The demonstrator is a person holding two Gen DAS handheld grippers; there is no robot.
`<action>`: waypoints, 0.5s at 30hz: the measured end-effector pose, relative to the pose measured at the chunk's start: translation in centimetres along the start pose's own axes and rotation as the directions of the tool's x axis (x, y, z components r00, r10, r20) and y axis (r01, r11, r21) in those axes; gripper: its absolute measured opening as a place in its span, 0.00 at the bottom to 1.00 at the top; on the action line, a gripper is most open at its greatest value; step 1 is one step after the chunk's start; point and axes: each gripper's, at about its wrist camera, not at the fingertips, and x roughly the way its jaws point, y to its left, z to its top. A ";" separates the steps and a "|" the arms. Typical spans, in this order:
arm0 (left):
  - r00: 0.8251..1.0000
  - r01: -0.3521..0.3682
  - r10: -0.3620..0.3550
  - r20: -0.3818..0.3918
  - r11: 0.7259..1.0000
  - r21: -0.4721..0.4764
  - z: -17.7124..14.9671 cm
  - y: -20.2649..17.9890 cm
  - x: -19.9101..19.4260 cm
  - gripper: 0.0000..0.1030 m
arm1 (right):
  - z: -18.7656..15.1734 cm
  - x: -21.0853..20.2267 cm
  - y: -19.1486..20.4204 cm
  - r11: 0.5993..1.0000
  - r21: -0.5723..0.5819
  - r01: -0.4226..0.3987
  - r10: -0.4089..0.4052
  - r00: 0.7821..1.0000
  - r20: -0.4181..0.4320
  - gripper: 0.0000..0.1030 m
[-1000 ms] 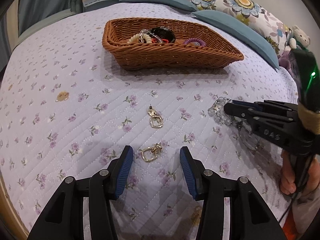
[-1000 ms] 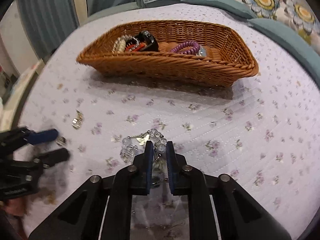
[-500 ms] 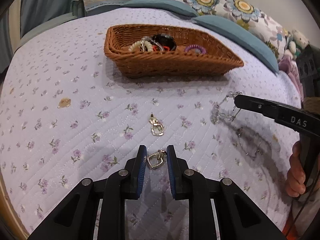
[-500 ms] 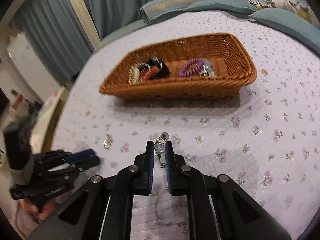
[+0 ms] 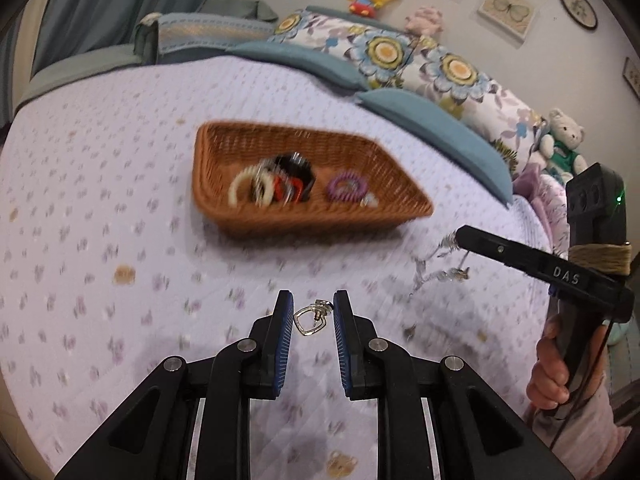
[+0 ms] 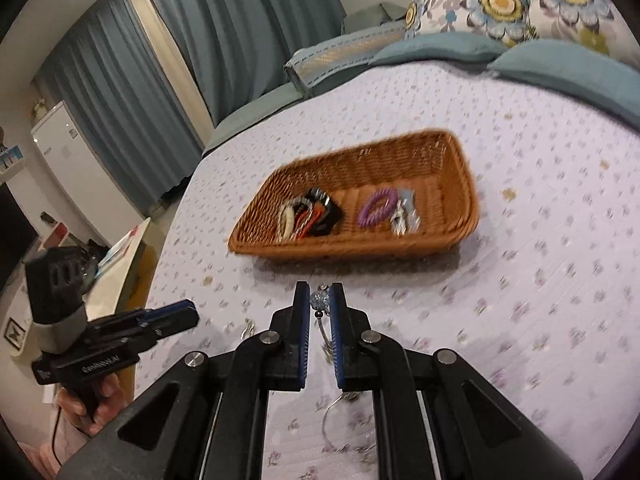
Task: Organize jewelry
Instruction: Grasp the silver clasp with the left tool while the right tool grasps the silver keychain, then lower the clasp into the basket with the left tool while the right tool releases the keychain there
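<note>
My left gripper (image 5: 309, 305) is shut on a small gold clasp earring (image 5: 311, 319) and holds it above the bedspread. My right gripper (image 6: 320, 300) is shut on a clear beaded bracelet (image 6: 320, 301) whose wire loop hangs below the fingers. From the left wrist view the bracelet (image 5: 438, 266) dangles from the right gripper (image 5: 460, 236). The wicker basket (image 5: 400, 216) lies ahead on the bed, also in the right wrist view (image 6: 468, 204). It holds a cream bracelet (image 5: 250, 190), a black item (image 5: 296, 170) and a purple coil band (image 5: 347, 188).
The lilac flowered bedspread (image 5: 100, 184) covers the bed. Blue and floral pillows (image 5: 432, 80) line the far side, with a teddy bear (image 5: 562, 140) at the right. A second gold earring (image 6: 248, 330) lies on the bedspread near the left gripper (image 6: 176, 312). Curtains (image 6: 160, 60) hang beyond.
My left gripper closed on the gold earring and lifted it. My right gripper lifted the beaded bracelet off the bedspread. Both have risen, so the basket shows from higher up.
</note>
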 end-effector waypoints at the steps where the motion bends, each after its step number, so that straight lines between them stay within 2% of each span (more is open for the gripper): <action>1: 1.000 0.009 -0.009 0.009 1.000 0.007 0.8 -0.2 0.0 0.20 | 0.6 -0.2 0.0 1.000 -0.004 0.007 -0.007 1.000 0.011 0.12; 9: 0.997 0.036 -0.041 0.070 0.997 0.070 7.4 -2.3 1.9 0.20 | 6.4 0.4 -1.2 0.998 -0.018 0.063 -0.061 0.995 0.076 0.12; 15: 0.994 0.092 -0.095 0.060 0.995 0.046 10.7 -1.7 5.9 0.20 | 9.5 3.2 -2.6 0.996 -0.008 0.085 -0.084 0.993 0.085 0.11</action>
